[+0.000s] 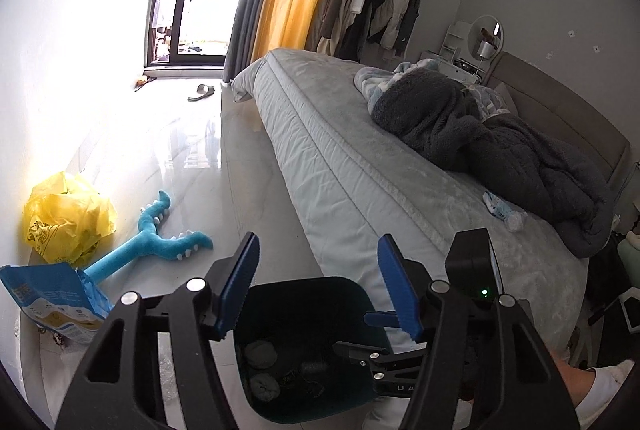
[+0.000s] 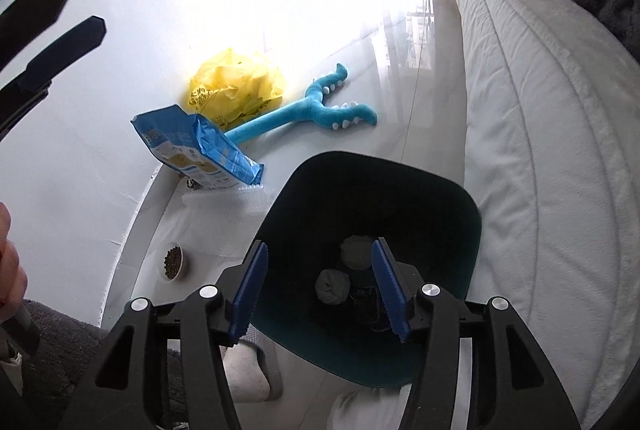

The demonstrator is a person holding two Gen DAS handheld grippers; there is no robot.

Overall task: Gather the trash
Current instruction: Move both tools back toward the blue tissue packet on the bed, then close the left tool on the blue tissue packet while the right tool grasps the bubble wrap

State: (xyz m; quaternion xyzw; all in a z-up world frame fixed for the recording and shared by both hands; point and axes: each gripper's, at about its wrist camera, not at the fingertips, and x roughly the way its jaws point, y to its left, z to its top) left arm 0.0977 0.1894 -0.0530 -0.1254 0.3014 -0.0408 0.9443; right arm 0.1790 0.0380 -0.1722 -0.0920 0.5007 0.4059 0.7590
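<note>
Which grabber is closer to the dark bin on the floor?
Right. The right gripper hangs open straight over the bin, with wadded trash lying inside below it. The left gripper is open too, but off to the side and higher up.

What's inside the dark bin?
The bin holds two grey crumpled balls and some dark bits. The right claw above hides part of the bottom.
</note>
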